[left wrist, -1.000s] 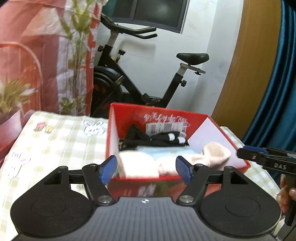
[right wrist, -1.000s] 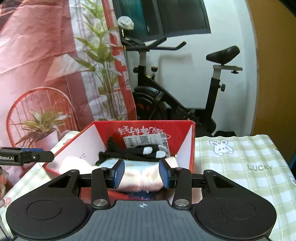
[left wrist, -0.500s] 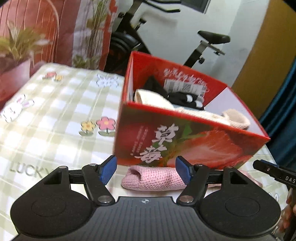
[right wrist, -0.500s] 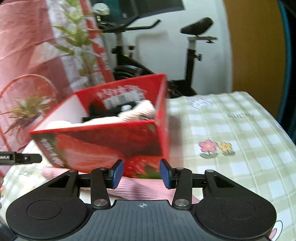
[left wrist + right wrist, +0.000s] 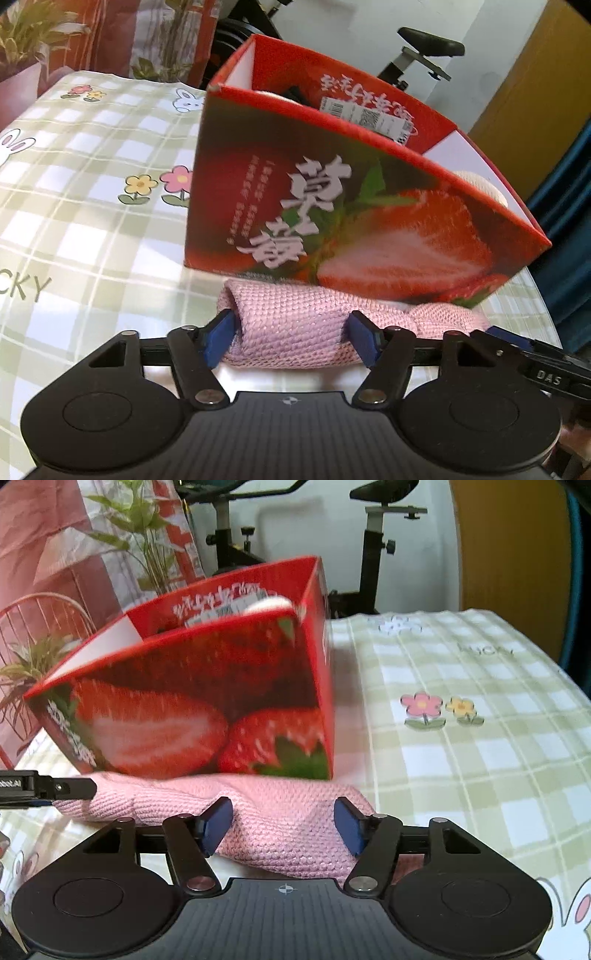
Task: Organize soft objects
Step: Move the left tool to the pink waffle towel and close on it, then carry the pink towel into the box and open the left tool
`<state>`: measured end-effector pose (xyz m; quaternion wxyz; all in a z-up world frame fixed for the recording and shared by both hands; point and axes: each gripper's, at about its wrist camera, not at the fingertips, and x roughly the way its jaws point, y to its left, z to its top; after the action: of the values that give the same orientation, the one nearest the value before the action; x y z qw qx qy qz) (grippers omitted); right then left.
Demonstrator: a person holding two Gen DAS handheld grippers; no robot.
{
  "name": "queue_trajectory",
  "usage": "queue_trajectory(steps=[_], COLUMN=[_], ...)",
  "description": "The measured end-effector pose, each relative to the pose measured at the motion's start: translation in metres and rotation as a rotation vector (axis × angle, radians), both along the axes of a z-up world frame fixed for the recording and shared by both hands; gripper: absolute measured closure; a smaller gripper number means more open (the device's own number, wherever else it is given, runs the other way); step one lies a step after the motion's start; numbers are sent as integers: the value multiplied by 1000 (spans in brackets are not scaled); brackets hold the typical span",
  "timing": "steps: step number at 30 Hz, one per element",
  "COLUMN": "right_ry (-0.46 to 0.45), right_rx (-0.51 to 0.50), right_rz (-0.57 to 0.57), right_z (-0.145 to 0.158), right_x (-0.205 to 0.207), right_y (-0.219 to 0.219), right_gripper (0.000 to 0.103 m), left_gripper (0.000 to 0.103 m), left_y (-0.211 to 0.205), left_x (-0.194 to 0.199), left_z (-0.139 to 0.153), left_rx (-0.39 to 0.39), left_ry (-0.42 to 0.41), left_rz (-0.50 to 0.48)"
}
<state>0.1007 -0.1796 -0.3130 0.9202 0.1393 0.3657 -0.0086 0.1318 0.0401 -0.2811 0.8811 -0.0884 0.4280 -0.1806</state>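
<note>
Pink knitted cloth (image 5: 295, 328): lies on the checked tablecloth (image 5: 92, 206), just in front of the red strawberry box (image 5: 332, 206).
Left gripper (image 5: 291, 341): spread wide around one end of the cloth.
Right gripper (image 5: 282, 825): wide around the other end.

Both wrist cameras sit low at the table's near edge, close to the cloth (image 5: 295, 325), facing the box (image 5: 207, 709); both views share these.

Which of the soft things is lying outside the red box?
The pink knitted cloth, on the table against the strawberry box; the pale bundles sit inside. Both the left gripper and right gripper straddle it.
</note>
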Motion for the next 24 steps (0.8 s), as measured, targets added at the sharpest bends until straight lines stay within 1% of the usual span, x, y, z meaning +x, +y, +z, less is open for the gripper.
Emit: queue_trajectory(steps=[4, 6, 8, 10, 12, 13, 15, 17, 20, 24], right_ry=[4, 11, 14, 16, 19, 21, 29, 34, 10, -68], right_rx=[-30, -41, -49, -46, -38, -30, 1, 34, 23, 24], right_rz=[14, 25, 38, 50, 60, 67, 81, 88, 108, 136], right_z=[-2, -2, -2, -2, -1, -1, 0, 1, 8, 29], right_x=[1, 1, 1, 0, -2, -2, -2, -4, -11, -23], right_y=[4, 8, 11, 14, 15, 16, 15, 16, 21, 23], right_gripper=[42, 41, 41, 43, 54, 58, 77, 86, 88, 89], left_gripper=[59, 63, 70, 74, 77, 78, 80, 83, 86, 86], left_y=[-1, -1, -3, -5, -6, -7, -8, -7, -5, -1], left_x=[-5, -8, -10, -12, -17, -19, -24, -29, -38, -50], left_z=[-1, -2, -3, -2, -3, -3, -3, -2, 5, 30], left_rx=[32, 44, 49, 52, 55, 53, 55, 55, 58, 61], left_ry=[-12, -16, -18, -20, -22, -21, -21, -20, -36, -125], left_rz=[2, 7, 6, 2, -2, -2, -8, -12, -8, -11])
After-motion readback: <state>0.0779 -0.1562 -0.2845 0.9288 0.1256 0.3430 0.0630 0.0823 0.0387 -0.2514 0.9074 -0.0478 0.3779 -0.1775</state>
